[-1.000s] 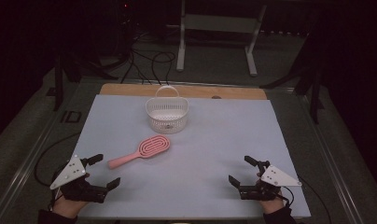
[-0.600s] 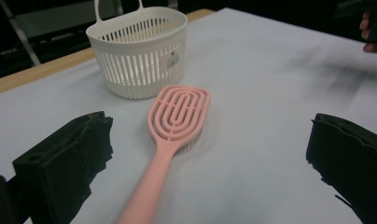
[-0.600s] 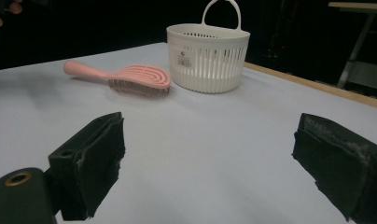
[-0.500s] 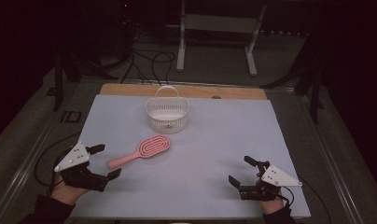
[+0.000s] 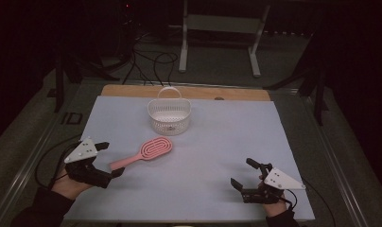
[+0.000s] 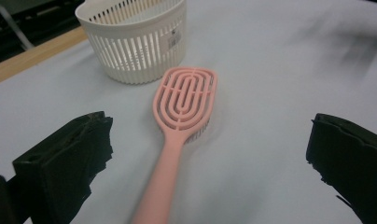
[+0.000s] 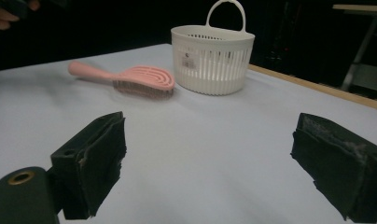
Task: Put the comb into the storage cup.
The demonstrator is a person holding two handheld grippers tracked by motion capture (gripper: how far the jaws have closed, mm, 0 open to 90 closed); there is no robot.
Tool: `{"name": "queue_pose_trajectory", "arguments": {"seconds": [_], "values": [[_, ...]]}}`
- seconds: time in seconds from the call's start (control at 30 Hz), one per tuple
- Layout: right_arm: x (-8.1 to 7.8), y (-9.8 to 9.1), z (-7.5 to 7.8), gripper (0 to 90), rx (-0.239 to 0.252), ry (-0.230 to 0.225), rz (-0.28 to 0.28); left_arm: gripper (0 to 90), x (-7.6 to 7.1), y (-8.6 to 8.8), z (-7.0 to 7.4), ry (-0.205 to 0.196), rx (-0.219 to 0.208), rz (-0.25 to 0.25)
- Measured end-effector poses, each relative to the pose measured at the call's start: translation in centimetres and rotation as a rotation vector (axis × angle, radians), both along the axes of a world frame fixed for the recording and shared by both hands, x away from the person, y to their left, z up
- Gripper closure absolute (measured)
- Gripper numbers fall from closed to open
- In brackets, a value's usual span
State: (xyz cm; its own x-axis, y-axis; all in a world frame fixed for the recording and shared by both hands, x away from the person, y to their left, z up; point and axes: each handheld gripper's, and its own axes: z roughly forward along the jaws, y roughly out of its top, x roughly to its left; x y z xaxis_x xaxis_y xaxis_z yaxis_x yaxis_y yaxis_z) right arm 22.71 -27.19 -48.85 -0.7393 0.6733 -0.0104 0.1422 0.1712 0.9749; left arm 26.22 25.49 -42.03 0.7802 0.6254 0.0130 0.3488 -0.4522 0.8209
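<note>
your left gripper (image 5: 109, 160) sits with jaws spread either side of the pink brush (image 5: 144, 153) handle, seemingly not touching. your right gripper (image 5: 243, 174) rests spread wide, near right, well apart from the white basket (image 5: 169, 116).

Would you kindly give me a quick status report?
Left gripper open, astride brush handle. Right gripper open, idle. Basket beyond brush; path clear.

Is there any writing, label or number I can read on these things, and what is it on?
White basket: a small sticker on its slatted wall, with a dark round mark and tiny print, too small and blurred to read.
Pink hairbrush: no writing that can be made out.
Left gripper and right gripper: no lettering that can be made out.
</note>
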Motion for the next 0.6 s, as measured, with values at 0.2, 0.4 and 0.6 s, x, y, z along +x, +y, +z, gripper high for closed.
{"name": "queue_pose_trajectory", "arguments": {"seconds": [0.2, 0.4, 0.6], "values": [[0.0, -0.4, 0.2, 9.9, 0.051, -0.001, -0.002, 0.0, 0.9, -0.7, 0.0, 0.027, 0.044, -0.035], [0.0, -0.3, 0.3, 9.9, 0.054, 0.005, 0.000, 0.0, 1.9, -1.5, -0.1, 0.049, 0.092, -0.062], [0.0, -0.2, 0.1, 9.9, 0.029, 0.010, -0.006, 0.0, 2.9, -2.0, 0.0, 0.072, 0.141, -0.084]]}}
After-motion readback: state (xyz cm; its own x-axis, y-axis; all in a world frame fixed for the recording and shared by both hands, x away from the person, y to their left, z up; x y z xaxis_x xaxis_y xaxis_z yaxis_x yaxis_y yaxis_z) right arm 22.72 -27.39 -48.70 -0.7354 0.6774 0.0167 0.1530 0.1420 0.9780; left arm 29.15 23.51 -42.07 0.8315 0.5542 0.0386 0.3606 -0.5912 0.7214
